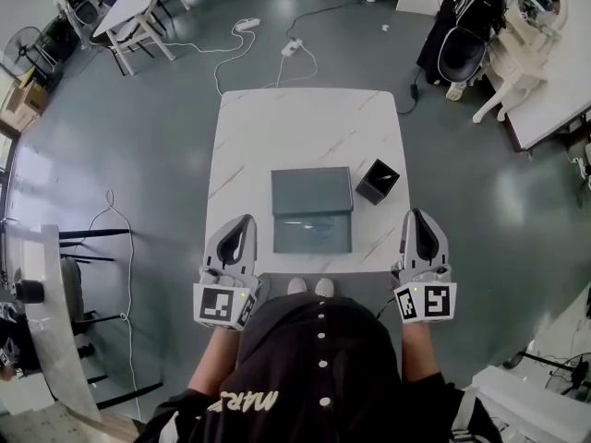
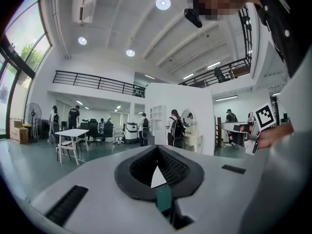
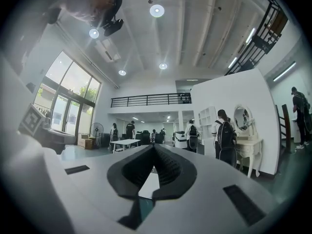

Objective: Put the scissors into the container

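The grey floor fills most of the head view, with white cables and a power strip lying on it beyond the bench. The white marbled bench stands at the centre of that view. The person stands at its near edge in a dark top, and two pale shoe tips show just below that edge. A grey flat case lies at the middle of the bench, with a darker far half and a paler near half. The left gripper is held over the near left corner of the bench and the right gripper just beside the near right corner. Both point away from the person and both are well apart from the case. In the left gripper view, the left gripper has its jaws pressed together with nothing between them. In the right gripper view, the right gripper likewise has its jaws together and empty. A small black container stands upright just beside the far right corner of the case. The scissors cannot be identified with certainty. A thin pale streak shows inside the black container, and a faint dark oval shows in the paler half of the case
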